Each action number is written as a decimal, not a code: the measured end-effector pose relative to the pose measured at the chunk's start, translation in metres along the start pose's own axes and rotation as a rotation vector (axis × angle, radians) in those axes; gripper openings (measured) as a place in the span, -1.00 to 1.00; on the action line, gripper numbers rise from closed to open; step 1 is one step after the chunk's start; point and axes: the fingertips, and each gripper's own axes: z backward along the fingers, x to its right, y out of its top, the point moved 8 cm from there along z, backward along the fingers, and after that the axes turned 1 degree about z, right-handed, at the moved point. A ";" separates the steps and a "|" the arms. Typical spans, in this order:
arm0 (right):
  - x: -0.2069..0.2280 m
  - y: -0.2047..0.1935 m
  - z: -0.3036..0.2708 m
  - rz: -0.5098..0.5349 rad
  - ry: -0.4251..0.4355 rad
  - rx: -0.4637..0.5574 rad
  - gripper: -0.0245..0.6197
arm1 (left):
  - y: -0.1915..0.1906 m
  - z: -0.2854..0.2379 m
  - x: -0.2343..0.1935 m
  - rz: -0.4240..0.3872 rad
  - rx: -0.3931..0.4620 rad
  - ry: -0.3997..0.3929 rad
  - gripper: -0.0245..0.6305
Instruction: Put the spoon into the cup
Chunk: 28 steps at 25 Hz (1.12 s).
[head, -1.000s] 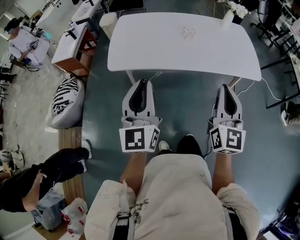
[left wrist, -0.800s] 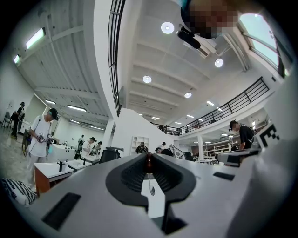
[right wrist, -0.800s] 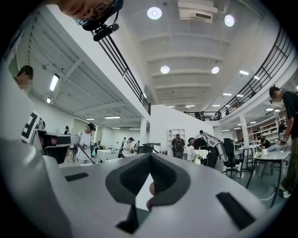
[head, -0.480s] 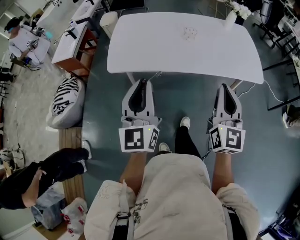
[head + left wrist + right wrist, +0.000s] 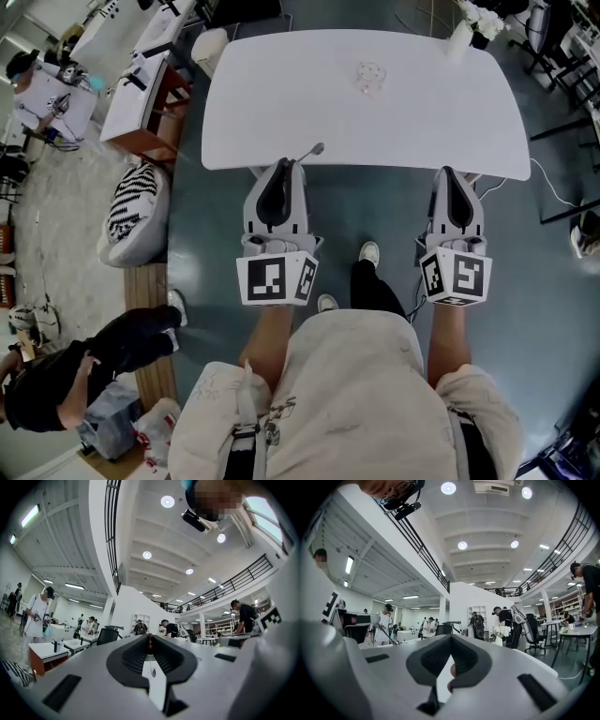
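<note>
Left gripper [image 5: 284, 165] is pinched nearly shut on the spoon [image 5: 312, 151] handle, bowl poking over the table [image 5: 441, 112] edge. Right gripper [image 5: 454, 174] is closed, empty. Cup [image 5: 368, 75] stands well apart, mid-table. Risk: the thin handle pivots in the pads, the bowl clips the rim, and the cup likely tips.

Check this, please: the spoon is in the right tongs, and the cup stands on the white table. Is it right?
Not quite. The spoon is in the left tongs, not in the right tongs, which hold nothing. The head view shows it sticking out past the left tips. The cup does stand on the white table.
</note>
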 end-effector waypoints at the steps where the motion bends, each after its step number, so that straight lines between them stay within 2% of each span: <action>1: 0.006 -0.003 -0.007 -0.002 0.000 -0.005 -0.96 | -0.002 -0.010 0.002 -0.001 -0.006 0.000 -0.82; 9: 0.064 -0.019 -0.066 -0.024 -0.007 -0.028 -0.96 | -0.022 -0.095 0.020 -0.008 -0.046 0.005 -0.82; 19: 0.132 -0.020 -0.124 -0.046 0.008 -0.014 -0.96 | -0.026 -0.178 0.057 -0.036 -0.046 -0.001 -0.82; 28: 0.168 -0.024 -0.176 -0.067 0.028 -0.006 -0.96 | -0.031 -0.234 0.066 -0.052 -0.047 0.016 -0.82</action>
